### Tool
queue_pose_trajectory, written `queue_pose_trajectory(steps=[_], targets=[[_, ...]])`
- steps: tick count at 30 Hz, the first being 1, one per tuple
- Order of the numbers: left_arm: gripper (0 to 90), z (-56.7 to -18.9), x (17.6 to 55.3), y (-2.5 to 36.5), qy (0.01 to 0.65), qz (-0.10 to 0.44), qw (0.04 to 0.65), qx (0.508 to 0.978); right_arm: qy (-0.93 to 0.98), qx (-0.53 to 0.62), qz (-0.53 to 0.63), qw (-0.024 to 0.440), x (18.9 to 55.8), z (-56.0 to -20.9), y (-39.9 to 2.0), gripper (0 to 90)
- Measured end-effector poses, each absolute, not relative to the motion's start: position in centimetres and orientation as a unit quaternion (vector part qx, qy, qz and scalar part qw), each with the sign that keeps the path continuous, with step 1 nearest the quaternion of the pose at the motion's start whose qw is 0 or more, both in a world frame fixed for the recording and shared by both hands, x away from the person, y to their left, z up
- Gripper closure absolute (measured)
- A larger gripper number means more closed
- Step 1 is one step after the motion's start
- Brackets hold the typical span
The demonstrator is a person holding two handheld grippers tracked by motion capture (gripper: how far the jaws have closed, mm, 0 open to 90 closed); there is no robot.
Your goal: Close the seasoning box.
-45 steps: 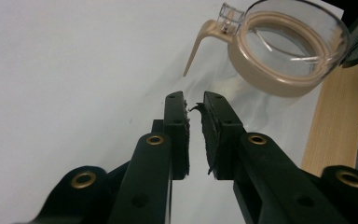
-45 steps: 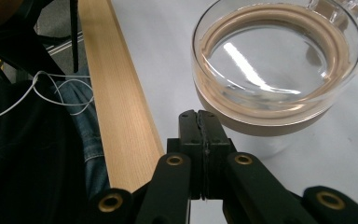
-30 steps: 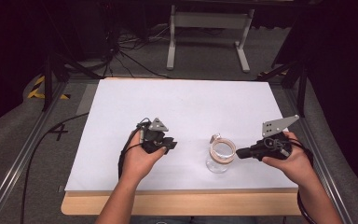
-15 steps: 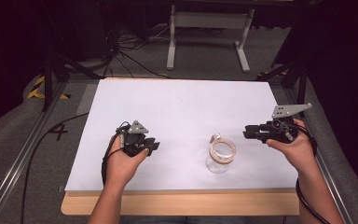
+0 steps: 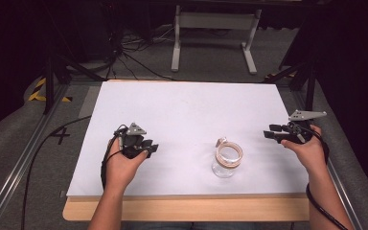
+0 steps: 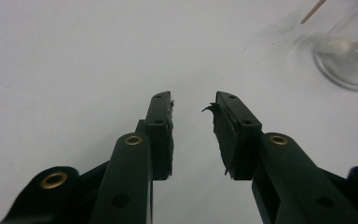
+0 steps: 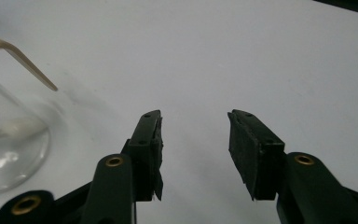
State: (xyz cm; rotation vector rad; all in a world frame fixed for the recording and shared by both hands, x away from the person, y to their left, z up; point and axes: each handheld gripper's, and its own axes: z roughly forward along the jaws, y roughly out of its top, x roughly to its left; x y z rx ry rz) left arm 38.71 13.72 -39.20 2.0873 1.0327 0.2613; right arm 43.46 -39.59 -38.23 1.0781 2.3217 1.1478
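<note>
Two grippers we see, both parted and empty: left gripper (image 5: 146, 147), right gripper (image 5: 273, 135). Between them stands a clear glass jar (image 5: 226, 159), nearer the right; no label readable.

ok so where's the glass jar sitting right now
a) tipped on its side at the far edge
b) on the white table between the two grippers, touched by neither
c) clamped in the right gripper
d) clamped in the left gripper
b: the glass jar stands upright on the white table, apart from the left gripper and right gripper, both open and empty.
</note>
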Motion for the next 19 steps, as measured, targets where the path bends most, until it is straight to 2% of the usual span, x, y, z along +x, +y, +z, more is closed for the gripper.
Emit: queue_pose_trajectory(steps=[11, 19], targets=[[67.4, -40.4, 39.7, 14.0, 0.413, 0.092, 0.383, 0.821, 0.825, 0.368, 0.399, 0.16, 44.2, -41.9, -40.0, 52.3], [64.8, -41.0, 40.2, 13.7, 0.406, 0.085, 0.378, 0.828, 0.838, 0.343, 0.399, 0.145, 44.1, -42.4, -38.5, 51.7]])
